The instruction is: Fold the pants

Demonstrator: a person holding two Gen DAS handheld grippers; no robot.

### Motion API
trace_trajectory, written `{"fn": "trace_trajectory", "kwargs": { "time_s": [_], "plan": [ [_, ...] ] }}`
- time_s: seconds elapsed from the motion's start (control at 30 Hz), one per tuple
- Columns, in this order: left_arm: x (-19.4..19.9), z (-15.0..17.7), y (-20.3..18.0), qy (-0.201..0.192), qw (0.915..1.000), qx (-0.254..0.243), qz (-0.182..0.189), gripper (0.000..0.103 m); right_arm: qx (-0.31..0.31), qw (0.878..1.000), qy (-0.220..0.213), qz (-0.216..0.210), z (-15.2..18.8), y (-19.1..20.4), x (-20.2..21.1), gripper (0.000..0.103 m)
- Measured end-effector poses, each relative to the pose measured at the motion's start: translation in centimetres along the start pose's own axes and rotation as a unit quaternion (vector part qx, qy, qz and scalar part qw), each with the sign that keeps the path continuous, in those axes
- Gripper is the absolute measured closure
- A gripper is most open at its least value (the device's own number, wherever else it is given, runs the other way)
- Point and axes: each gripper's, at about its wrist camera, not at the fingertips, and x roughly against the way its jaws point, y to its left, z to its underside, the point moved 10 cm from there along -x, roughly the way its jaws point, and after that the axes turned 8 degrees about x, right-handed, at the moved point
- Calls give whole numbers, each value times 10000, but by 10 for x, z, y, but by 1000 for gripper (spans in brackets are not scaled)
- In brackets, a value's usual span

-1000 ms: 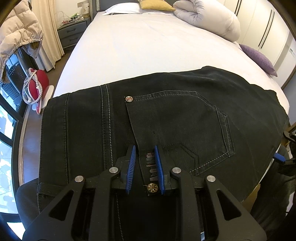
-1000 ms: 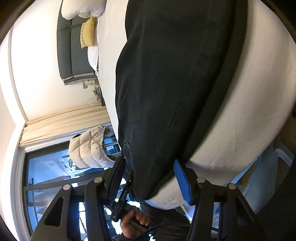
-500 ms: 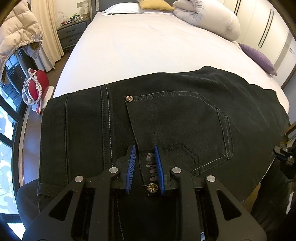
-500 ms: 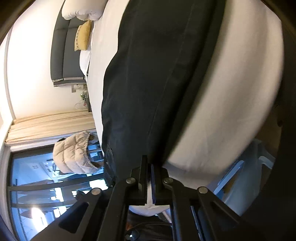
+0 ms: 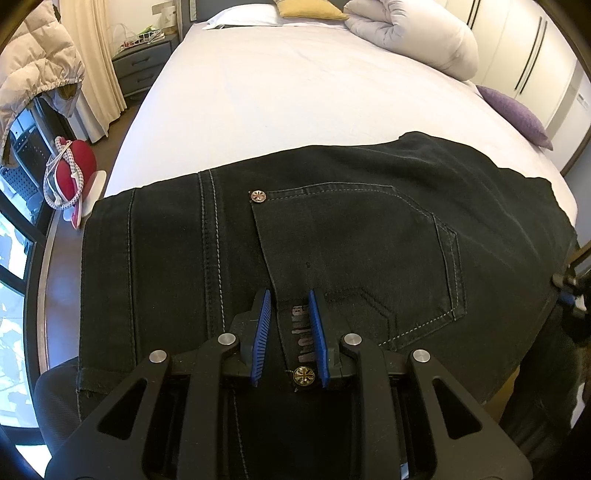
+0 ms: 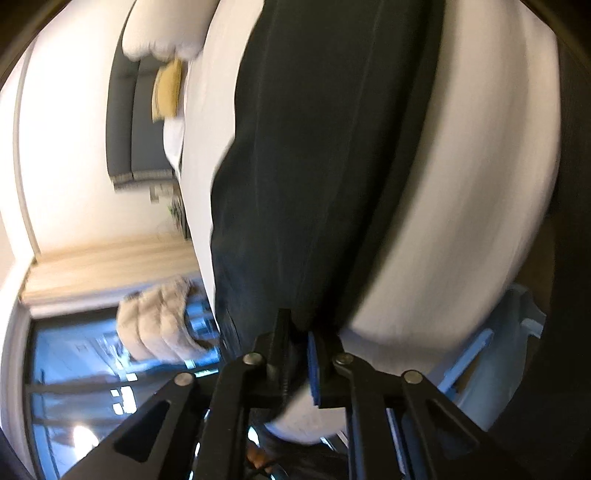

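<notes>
Black jeans (image 5: 332,236) lie across the near end of a white bed (image 5: 280,96), back pocket up, waistband at the left. My left gripper (image 5: 288,299) grips the jeans' near edge at the pocket seam, its blue pads close on either side of the cloth. In the blurred, rotated right wrist view the jeans (image 6: 325,155) run up the frame over the mattress edge. My right gripper (image 6: 299,332) is closed on their dark lower edge where it hangs off the bed. The right gripper also shows at the far right of the left wrist view (image 5: 569,295).
Pillows (image 5: 413,37), a yellow cushion (image 5: 310,8) and a purple cushion (image 5: 513,110) lie at the bed's far end and right side. A nightstand (image 5: 140,70), a curtain, a puffer jacket (image 5: 33,81) and a red item (image 5: 74,166) stand left by the window.
My right gripper closed from wide open onto the jeans' edge and has shifted, blurring its view. My left gripper and the jeans near it have held still.
</notes>
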Motion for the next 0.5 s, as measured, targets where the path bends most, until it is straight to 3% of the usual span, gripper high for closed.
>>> {"fn": "trace_trajectory", "kwargs": {
  "time_s": [0.1, 0.17, 0.5],
  "plan": [
    [0, 0, 0, 12, 10000, 5, -2, 82, 27, 9997, -244, -46, -22, 1, 6, 93],
    [0, 0, 0, 25, 10000, -12, -18, 82, 37, 9995, -313, 62, -30, -3, 9, 99],
    [0, 0, -1, 41, 10000, -26, 2, 82, 118, 9981, -451, 395, -26, -13, 20, 101]
  ]
}}
